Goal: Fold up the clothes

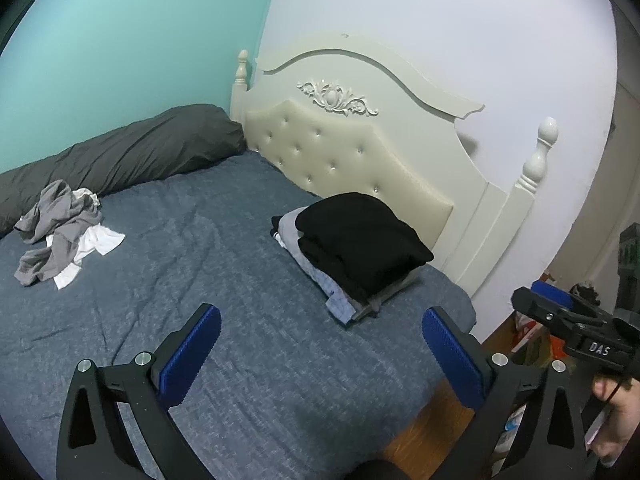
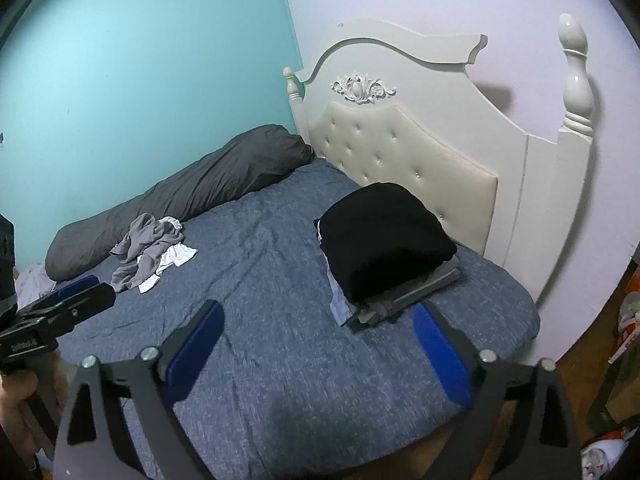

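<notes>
while both hover over the bed (image 1: 248,360), left tool (image 1: 322,334) and right tool (image 2: 320,330) gape wide, empty.

Broad bare stretch of blue bedspread (image 1: 208,240) between crumpled grey and white clothes (image 1: 64,232) at far left and folded stack (image 1: 356,248) at right: open passage. Stack sits just beside tufted headboard (image 1: 348,160), tight gap there. Long grey pillow (image 1: 120,152) lines teal wall behind crumpled clothes. Clutter on floor (image 2: 616,360) past right bed edge.
</notes>
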Demonstrator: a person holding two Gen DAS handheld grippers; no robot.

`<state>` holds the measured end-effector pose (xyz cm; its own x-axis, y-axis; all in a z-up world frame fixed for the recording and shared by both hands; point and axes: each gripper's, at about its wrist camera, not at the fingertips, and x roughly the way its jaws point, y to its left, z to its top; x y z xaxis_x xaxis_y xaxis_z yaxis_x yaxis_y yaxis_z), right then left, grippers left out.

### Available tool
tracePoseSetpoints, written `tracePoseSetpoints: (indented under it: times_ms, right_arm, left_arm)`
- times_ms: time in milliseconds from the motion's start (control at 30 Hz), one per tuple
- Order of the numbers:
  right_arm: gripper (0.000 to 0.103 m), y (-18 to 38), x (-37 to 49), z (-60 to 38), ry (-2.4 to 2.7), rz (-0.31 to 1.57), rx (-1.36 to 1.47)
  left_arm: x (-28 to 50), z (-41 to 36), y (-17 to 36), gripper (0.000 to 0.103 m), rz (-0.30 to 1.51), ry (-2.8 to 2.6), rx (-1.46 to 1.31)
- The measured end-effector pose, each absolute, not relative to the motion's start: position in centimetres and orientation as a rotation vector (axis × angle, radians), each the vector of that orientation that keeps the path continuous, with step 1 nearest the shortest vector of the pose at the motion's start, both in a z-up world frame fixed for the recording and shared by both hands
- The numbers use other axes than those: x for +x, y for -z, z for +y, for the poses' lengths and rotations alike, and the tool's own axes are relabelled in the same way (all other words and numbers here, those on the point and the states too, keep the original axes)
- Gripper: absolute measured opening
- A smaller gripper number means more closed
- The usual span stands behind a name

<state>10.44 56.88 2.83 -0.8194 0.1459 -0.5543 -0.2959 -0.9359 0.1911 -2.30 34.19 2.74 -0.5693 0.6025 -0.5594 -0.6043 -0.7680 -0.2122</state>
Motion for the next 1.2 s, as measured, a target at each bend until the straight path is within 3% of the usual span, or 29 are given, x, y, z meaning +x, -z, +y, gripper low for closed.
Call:
tracePoseSetpoints:
  times_ms: [1200]
  right_arm:
    - [0.099,-3.1,15.8,52.1,-2.810,0.381,-0.800]
  left_arm:
    - [3.4,29.5,-3.0,0.103,0.066,-2.365,-0.794]
